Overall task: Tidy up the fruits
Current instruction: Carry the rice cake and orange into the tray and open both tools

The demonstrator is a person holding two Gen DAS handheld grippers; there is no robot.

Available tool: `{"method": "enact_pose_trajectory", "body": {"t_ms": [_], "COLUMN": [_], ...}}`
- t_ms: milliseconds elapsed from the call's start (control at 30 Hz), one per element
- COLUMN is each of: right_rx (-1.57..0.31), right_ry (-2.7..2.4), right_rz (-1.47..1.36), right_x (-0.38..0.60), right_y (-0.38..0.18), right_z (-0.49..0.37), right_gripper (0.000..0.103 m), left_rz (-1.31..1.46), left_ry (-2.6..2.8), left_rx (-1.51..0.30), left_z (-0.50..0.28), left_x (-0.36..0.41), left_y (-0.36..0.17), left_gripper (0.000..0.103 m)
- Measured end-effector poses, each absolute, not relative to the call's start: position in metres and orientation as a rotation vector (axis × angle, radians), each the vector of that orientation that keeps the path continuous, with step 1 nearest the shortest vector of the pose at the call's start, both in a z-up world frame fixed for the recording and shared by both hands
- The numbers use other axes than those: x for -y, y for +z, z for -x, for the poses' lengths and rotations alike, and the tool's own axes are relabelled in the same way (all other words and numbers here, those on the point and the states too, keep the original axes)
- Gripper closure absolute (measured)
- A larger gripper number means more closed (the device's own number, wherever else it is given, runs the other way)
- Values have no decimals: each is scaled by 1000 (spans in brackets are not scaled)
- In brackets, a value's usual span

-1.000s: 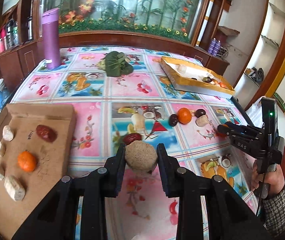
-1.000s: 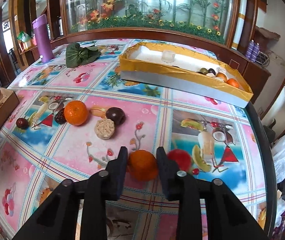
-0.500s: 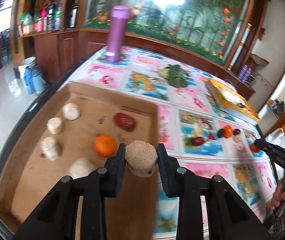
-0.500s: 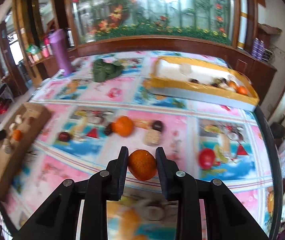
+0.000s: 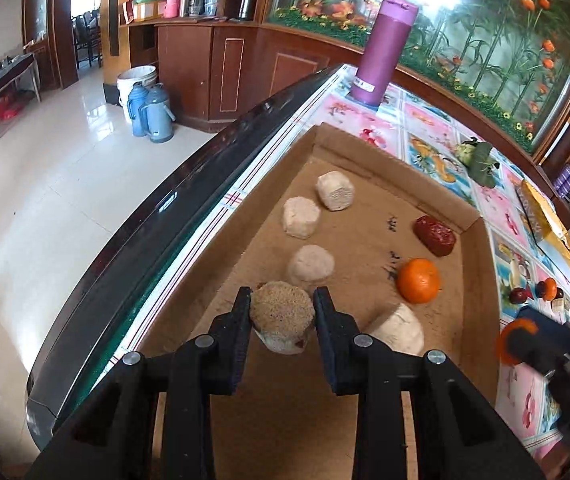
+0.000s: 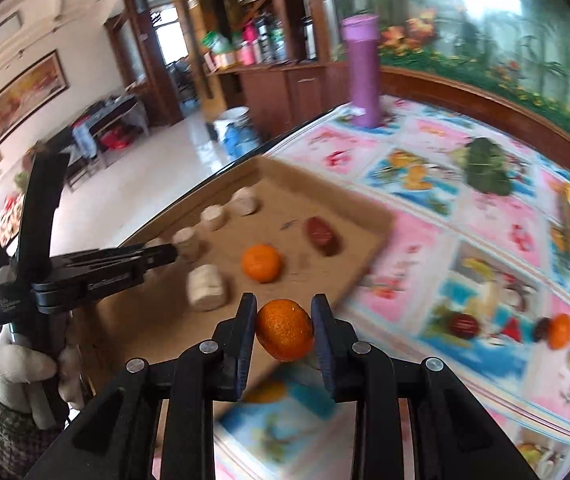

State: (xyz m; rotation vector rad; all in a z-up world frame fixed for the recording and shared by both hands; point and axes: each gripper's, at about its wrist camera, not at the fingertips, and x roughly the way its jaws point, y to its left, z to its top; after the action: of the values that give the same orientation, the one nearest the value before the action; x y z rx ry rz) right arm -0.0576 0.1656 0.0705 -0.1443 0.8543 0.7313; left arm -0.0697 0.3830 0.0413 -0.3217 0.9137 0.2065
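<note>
My left gripper is shut on a brown round cake and holds it over the near left part of the cardboard tray. In the tray lie several pale cakes, an orange and a red date. My right gripper is shut on an orange, held above the tray's near right edge. The left gripper also shows in the right wrist view, over the tray's left side.
A purple bottle stands on the flowered tablecloth past the tray. Loose fruits lie further right, with a green leafy bundle and a yellow box. The table's left edge drops to the floor.
Both grippers have swung left with their loads. The left one moved over the tray's left side. The right one moved from mid-table to the tray's edge.
</note>
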Motion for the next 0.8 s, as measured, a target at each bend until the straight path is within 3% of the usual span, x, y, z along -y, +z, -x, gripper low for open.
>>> {"method": "enact_pose_trajectory", "body": {"t_ms": [300,567,633,700,800], "right_rx": [-894,-893,-894,-881,-845], "right_ry": [736,736,747,750,735], "right_rz": [245,220,202,181,151], "right_x": [-221,-221,-218,-213,-202], "right_y": [33,34,37,41,53], "right_z": [55,48,49,51,58], "right_gripper": [71,70,63,47,43], "left_rz": [337,381,387,389,386], "left_ry": [194,173,171,174,179], "left_rx": [-928,-885,-873,-857,-839], "left_z": [68,72,75,78,83], "left_x": [-389,-389,-387,-385,-383], "left_y": [38,47,51,56,64], "left_gripper": [72,58,54,52,48]}}
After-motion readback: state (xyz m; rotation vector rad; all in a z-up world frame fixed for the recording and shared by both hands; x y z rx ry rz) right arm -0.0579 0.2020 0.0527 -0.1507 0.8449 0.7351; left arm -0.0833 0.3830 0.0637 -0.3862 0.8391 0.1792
